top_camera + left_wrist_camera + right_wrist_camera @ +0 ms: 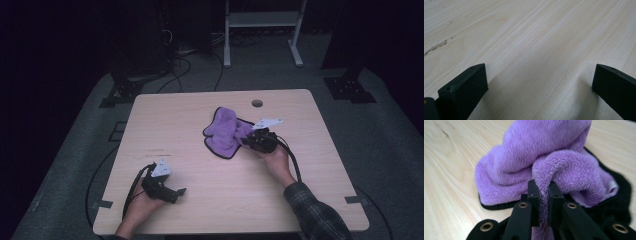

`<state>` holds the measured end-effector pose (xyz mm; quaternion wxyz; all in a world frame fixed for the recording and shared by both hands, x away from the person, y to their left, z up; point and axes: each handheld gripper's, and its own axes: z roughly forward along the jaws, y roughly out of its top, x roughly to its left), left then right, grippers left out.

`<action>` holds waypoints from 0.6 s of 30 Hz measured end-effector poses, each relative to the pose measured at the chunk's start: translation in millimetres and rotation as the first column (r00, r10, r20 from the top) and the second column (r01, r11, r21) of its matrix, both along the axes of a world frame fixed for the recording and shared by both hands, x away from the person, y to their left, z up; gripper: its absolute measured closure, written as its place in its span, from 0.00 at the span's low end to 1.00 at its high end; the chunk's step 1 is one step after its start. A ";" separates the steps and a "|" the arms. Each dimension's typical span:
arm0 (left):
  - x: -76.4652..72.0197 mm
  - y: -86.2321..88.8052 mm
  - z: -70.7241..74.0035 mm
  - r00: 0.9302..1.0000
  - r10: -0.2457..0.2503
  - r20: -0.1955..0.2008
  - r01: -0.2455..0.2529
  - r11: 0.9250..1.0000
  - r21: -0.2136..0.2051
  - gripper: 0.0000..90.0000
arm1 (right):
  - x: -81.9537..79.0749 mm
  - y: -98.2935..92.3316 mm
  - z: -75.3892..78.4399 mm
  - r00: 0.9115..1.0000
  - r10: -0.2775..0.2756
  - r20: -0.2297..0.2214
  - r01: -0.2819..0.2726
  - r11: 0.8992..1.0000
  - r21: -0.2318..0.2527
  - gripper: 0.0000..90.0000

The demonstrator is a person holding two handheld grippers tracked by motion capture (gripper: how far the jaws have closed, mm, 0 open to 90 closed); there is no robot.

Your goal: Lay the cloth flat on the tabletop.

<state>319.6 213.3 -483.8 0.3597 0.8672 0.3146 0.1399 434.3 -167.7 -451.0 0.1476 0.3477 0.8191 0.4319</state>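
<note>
A fluffy purple cloth (226,132) with a black hem lies bunched at the middle of the pale wooden table (165,120). My right gripper (251,140) sits at the cloth's right edge, shut on a pinched fold of it. In the right gripper view the purple cloth (536,162) rises in a heap, and my right gripper (543,188) has a ridge of pile squeezed between its two black jaws. Near the table's front left my left gripper (180,192) rests low over bare wood, pointing right. The left gripper (539,82) stands open in its own view, with nothing between its fingers.
A round cable hole (257,103) sits near the table's far edge, behind the cloth. Cables trail from both grippers off the table's front. Beyond the table are a white metal frame (262,22) and dark stands on grey floor.
</note>
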 end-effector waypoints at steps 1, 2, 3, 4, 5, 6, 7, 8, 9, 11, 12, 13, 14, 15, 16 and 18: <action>0.0 0.0 0.0 1.000 0.000 0.000 0.000 1.000 0.000 0.00 | -1.7 -1.4 3.5 1.000 0.002 0.004 -0.002 1.000 0.003 0.92; 0.0 0.0 0.0 1.000 0.000 0.000 0.000 1.000 0.000 0.00 | -1.7 -1.4 3.5 1.000 0.002 0.004 -0.002 1.000 0.003 0.92; 0.0 0.0 0.0 1.000 0.000 0.000 0.000 1.000 0.000 0.00 | -5.8 -4.8 10.2 1.000 0.010 0.008 -0.010 1.000 0.011 0.92; 0.0 0.0 0.0 1.000 0.000 0.000 0.000 1.000 0.000 0.00 | -8.1 -6.7 13.2 1.000 0.015 0.015 -0.015 1.000 0.012 0.92; 0.0 0.0 0.0 1.000 0.000 0.000 0.000 1.000 -0.001 0.00 | -8.1 -6.7 13.2 1.000 0.015 0.015 -0.015 1.000 0.012 0.92; 0.0 0.0 0.0 1.000 0.000 0.000 0.000 1.000 0.000 0.00 | -10.9 -8.7 16.6 1.000 0.020 0.017 -0.020 1.000 0.013 0.92; 0.1 0.1 0.0 1.000 0.000 0.001 0.000 1.000 0.001 0.00 | -16.9 -13.1 23.2 0.999 0.029 0.025 -0.030 0.999 0.017 0.92; 0.1 0.1 0.1 1.000 -0.001 0.002 0.001 1.000 0.002 0.00 | -20.1 -15.2 26.6 0.999 0.034 0.032 -0.035 0.999 0.022 0.92; 0.1 0.1 0.1 1.000 -0.001 0.002 0.001 1.000 0.001 0.00 | -23.2 -17.4 30.3 0.999 0.038 0.038 -0.039 0.999 0.027 0.92; 0.1 0.1 0.1 1.000 -0.001 0.002 0.001 1.000 0.002 0.00 | -26.4 -19.5 34.2 0.998 0.040 0.044 -0.042 0.999 0.034 0.93; 0.1 0.1 0.0 1.000 0.000 0.002 0.000 1.000 0.001 0.00 | -29.4 -21.4 38.2 0.998 0.044 0.051 -0.046 0.998 0.042 0.93; 0.1 0.1 0.1 1.000 -0.001 0.001 0.001 1.000 0.001 0.00 | -35.1 -24.7 46.1 0.996 0.052 0.066 -0.056 0.997 0.055 0.93; 0.1 -0.1 -0.1 1.000 0.001 0.002 -0.001 1.000 -0.002 0.00 | -37.9 -26.1 49.7 0.996 0.056 0.074 -0.061 0.996 0.059 0.93; 0.0 -0.1 0.0 1.000 0.001 0.001 -0.001 1.000 -0.002 0.00 | -40.7 -27.4 53.1 0.995 0.062 0.079 -0.067 0.996 0.065 0.93; 0.0 -0.1 0.0 1.000 0.001 0.001 -0.001 1.000 -0.002 0.00 | -40.7 -27.4 53.1 0.995 0.062 0.079 -0.067 0.996 0.065 0.93; 0.0 -0.2 -0.2 1.000 0.002 0.000 -0.002 1.000 -0.004 0.00 | -48.3 -30.2 61.7 0.992 0.083 0.092 -0.091 0.992 0.092 0.93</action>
